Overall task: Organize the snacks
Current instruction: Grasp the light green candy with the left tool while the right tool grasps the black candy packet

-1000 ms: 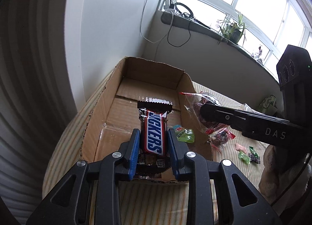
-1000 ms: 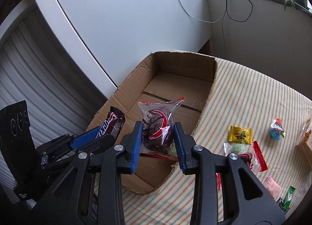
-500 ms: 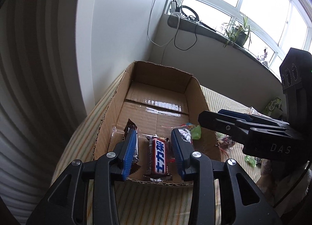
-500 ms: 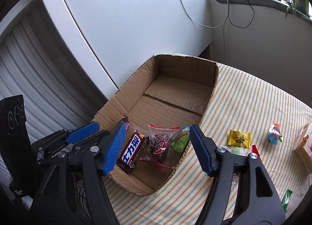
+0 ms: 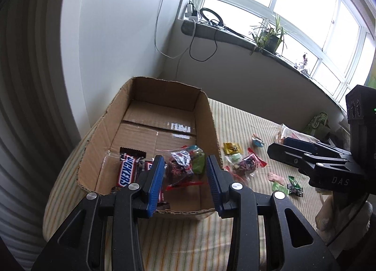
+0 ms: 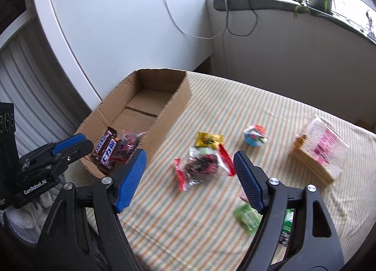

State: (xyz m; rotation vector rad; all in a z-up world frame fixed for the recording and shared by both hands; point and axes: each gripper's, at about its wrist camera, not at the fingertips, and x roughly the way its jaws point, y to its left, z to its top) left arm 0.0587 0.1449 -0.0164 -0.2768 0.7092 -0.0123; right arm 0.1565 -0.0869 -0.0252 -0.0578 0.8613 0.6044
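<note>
Snacks partly boxed, partly loose on the striped worktop (image 6: 235, 116). Snickers bar (image 5: 127, 172) flat in the near left corner of the box (image 5: 206, 116), long axis running along the box's length, lettering readable end to end. Second bar (image 6: 108, 151) beside it with blue Chinese characters, mostly hidden behind a blue pad in the left view. Clear bag (image 5: 179, 168) with red trim next to them, contents dark and hard to make out.

Left claw (image 5: 185, 184) spread apart, empty, above the box's near end. Right claw (image 6: 189, 174) wide apart, empty, over the worktop; "GenRobot.AI" legible on the other tool's side, "DAS" on this one.

Loose on the cloth: red-trimmed bag (image 6: 202, 165), yellow packet (image 6: 209, 139), round blue sweet (image 6: 255, 136), pink-printed pack (image 6: 322, 144), green wrapper (image 6: 248, 218) partly cut off by a finger. All blurred, print unreadable.
</note>
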